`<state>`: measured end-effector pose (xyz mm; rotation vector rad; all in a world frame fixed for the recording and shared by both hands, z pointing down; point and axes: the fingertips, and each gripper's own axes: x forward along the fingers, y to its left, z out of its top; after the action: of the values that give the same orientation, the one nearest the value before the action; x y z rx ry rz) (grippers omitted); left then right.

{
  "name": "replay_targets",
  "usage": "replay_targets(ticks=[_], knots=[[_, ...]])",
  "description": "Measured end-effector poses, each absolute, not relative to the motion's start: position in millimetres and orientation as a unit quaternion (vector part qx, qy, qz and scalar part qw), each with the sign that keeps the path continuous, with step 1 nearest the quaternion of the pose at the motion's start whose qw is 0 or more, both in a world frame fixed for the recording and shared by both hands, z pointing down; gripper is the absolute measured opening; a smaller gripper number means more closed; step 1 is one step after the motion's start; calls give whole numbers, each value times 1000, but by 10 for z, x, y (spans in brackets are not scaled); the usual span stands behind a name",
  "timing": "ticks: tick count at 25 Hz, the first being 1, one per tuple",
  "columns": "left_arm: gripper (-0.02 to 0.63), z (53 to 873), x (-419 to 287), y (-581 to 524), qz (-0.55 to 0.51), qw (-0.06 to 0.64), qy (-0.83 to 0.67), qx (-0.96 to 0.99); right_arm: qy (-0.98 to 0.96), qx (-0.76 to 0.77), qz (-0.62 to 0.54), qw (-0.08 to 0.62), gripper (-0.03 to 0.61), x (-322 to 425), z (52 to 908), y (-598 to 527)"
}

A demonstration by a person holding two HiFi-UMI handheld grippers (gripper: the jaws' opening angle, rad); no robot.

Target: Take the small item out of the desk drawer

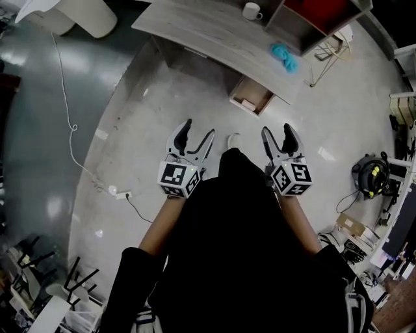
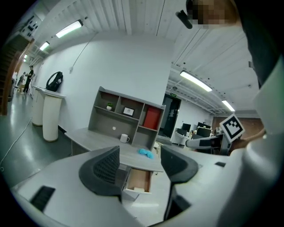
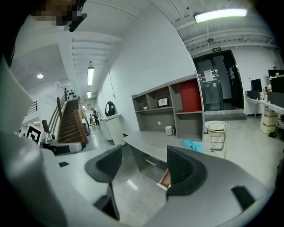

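The desk (image 1: 214, 32) stands ahead, with a shelf unit (image 1: 312, 19) on its right end. On the desk, a mug (image 1: 251, 11) sits beside the shelves and a cloth (image 1: 284, 56) lies nearer the front edge. Under that edge the drawer (image 1: 255, 91) is pulled out, with a small item (image 1: 247, 104) in it near its front. A wire stool (image 1: 328, 55) stands right of the desk.

White mug (image 1: 251, 11) upright on desk (image 1: 195, 29), toward far edge, just beside grey shelf unit (image 1: 318, 13) with one red compartment. Crumpled blue cloth (image 1: 284, 56) near front edge, right end. Wire-frame stool (image 1: 328, 55) on floor past desk's right end. White cable (image 1: 68, 123) trailing across floor to power strip (image 1: 120, 193). Black-and-yellow machine (image 1: 372, 174) at right. Black bag (image 2: 54, 81) atop white pedestal (image 2: 50, 119).
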<state>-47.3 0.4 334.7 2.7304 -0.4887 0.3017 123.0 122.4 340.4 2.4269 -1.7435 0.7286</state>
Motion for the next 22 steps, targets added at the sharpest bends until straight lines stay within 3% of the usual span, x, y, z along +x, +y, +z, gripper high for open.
replay_targets(ticks=[9, 22], knots=[[268, 3395, 522, -136, 119, 189, -202, 954, -588, 768, 250, 51, 299, 2376, 3708, 991], [268, 3616, 1362, -313, 143, 204, -227, 942, -616, 725, 302, 66, 298, 3055, 4163, 654]])
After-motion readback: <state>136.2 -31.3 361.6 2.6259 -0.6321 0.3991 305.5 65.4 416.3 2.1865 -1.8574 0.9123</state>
